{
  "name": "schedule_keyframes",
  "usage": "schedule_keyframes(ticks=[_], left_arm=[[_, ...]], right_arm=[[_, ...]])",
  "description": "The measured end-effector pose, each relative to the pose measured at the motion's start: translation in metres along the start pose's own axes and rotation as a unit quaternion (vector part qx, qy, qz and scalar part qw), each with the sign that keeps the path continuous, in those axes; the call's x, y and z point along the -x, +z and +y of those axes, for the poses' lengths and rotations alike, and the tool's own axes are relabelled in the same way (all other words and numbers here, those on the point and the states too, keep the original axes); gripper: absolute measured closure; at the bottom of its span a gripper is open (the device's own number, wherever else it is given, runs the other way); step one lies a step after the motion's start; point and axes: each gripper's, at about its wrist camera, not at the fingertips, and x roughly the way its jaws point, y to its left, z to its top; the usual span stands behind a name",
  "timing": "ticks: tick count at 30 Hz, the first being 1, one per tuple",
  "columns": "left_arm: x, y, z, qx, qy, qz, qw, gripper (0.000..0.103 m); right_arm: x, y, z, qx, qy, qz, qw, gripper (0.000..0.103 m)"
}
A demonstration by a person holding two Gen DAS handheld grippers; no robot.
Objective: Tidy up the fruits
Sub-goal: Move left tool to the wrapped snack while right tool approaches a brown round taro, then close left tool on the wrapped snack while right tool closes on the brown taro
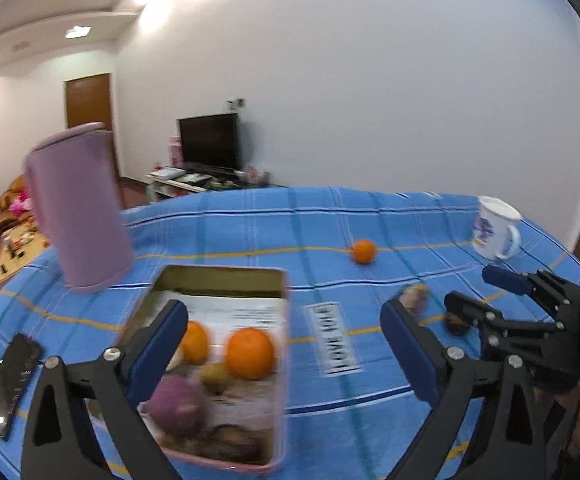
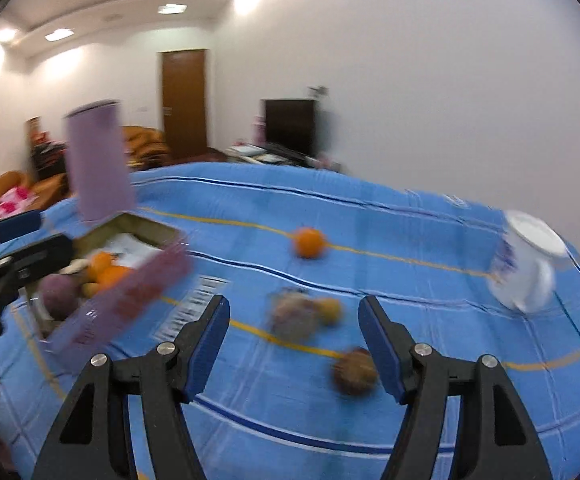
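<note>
We hold the left gripper (image 1: 283, 322) spread wide and empty above the pink tin (image 1: 225, 360) that gathers the oranges; the right gripper (image 2: 292, 334), parted and empty, faces the loose fruits (image 2: 306, 314) on the tablecloth (image 2: 410, 240).

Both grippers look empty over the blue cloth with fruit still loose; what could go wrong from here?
1. The lone orange lies free on the tablecloth; a nudge could roll it away.
2. The white mug stands close to the table edge, beside the right gripper's likely path.
3. The tin already holds several fruits, so the open left gripper has little room for more.
</note>
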Motion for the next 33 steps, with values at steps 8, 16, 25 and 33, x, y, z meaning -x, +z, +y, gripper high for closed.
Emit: schedule_keyframes(ticks=[8, 16, 25, 33], left_arm=[[-0.044, 0.004, -0.038, -0.014, -0.023, 0.054, 0.9982, 0.003], [-0.062, 0.004, -0.052, -0.035, -0.020, 0.073, 0.9965, 0.003], [-0.077, 0.005, -0.065, -0.044, -0.034, 0.087, 0.9947, 0.003], [-0.100, 0.006, -0.089, -0.050, -0.066, 0.109, 0.9906, 0.005]], right_arm=[[-0.016, -0.009, -0.045, -0.040, -0.016, 0.059, 0.997, 0.035], [-0.046, -0.020, -0.041, -0.035, 0.010, 0.126, 0.991, 0.038], [-0.056, -0.023, -0.039, -0.035, 0.025, 0.149, 0.988, 0.060], [-0.041, -0.022, -0.061, -0.088, -0.042, 0.117, 0.988, 0.060]])
